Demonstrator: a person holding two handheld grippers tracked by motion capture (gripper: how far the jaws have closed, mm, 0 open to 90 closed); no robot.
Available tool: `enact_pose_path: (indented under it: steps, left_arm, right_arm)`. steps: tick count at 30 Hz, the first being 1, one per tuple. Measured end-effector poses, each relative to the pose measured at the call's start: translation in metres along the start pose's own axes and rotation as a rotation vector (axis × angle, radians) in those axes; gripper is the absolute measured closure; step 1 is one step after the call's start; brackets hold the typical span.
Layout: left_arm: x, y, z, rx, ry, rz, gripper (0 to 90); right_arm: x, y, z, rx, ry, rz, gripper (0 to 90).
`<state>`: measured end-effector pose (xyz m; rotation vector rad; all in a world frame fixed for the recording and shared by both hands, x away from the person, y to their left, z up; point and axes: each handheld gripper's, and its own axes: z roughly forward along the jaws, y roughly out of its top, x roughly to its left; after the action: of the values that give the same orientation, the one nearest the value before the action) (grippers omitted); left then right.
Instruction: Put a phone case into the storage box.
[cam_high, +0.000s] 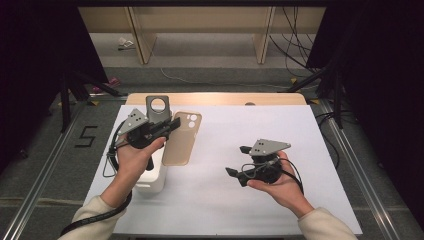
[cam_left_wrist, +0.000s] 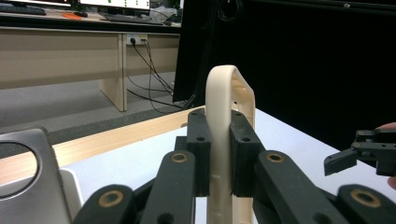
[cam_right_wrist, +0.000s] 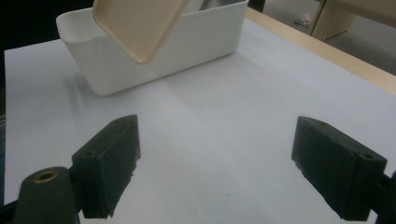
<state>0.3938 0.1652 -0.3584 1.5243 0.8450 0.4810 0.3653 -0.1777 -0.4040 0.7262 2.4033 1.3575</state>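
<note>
Phone case (cam_high: 182, 138), beige, just one of them, and it sits left of centre in the high view, clamped by its edge in the left gripper (cam_high: 172, 125), whose jaws are pressed tight on either side of it; in the left gripper view the case (cam_left_wrist: 223, 140) stands upright between the two black pads. Two grippers in play, one in each hand. Right gripper (cam_high: 239, 161) hovers at centre right of the high view, well apart from the case, jaws spread wide with nothing between them, as the right gripper view confirms over bare white surface. One white box (cam_high: 152, 177) lies at lower left under the left hand (cam_high: 131, 159), and one grey metal plate with a round hole (cam_high: 159, 106) stands just behind the left gripper at upper left. Case hangs above the box's near end in the right gripper view. White sheet (cam_high: 280, 125) covers a wooden table (cam_high: 215, 98); beyond it, grey floor, cables and pale wooden furniture legs along the top of the frame, dark curtains either side.
</note>
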Motion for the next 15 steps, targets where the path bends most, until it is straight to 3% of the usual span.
enact_pose_path:
  steps: [15]
  left_arm:
    - [0.016,0.010,-0.011,-0.021,0.023,-0.013,81.0]
  right_arm:
    - [-0.012,-0.009,-0.017,-0.015,-0.051,0.037,16.2]
